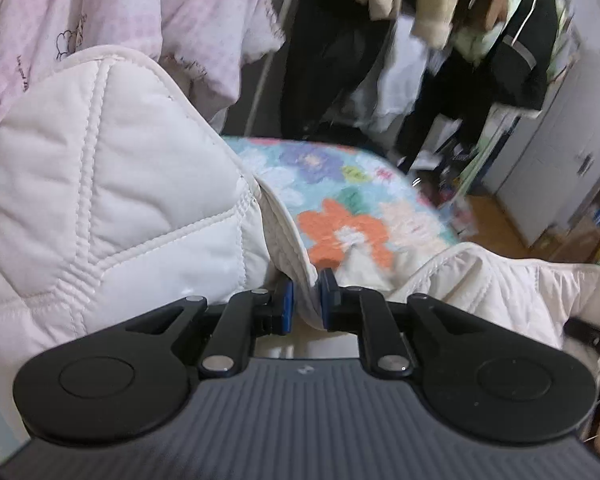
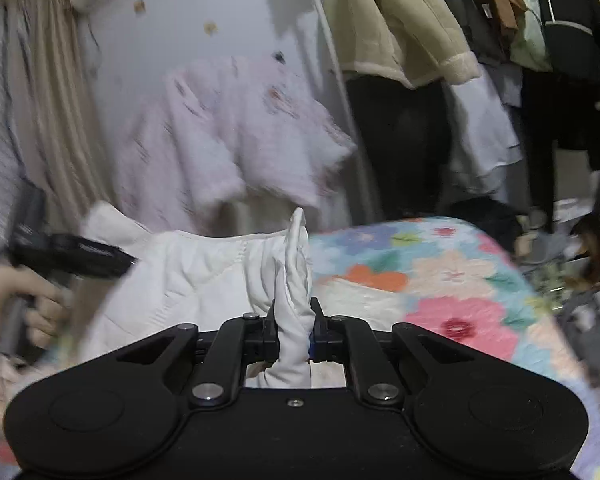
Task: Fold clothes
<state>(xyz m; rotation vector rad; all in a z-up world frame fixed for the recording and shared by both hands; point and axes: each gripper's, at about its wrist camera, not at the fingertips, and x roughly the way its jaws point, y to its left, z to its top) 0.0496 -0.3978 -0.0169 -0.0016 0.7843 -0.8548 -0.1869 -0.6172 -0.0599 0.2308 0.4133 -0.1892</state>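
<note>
A cream-white quilted jacket [image 1: 112, 184] is held up over a flower-patterned blanket [image 1: 340, 200]. My left gripper [image 1: 306, 292] is shut on the jacket's piped edge, with the bulk of the padding bulging to its left. My right gripper [image 2: 294, 320] is shut on a bunched white fold of the same jacket [image 2: 196, 276], which spreads away to the left. The left gripper's black body [image 2: 72, 256] and the gloved hand holding it show at the left of the right wrist view. The blanket also shows there [image 2: 440, 280].
A pink printed garment [image 1: 112, 12] hangs behind the jacket; it also shows in the right wrist view [image 2: 236, 132]. A rack of hanging coats and dark clothes [image 2: 460, 40] stands behind the bed. Clutter and white cabinets [image 1: 560, 152] lie at the right over a wooden floor.
</note>
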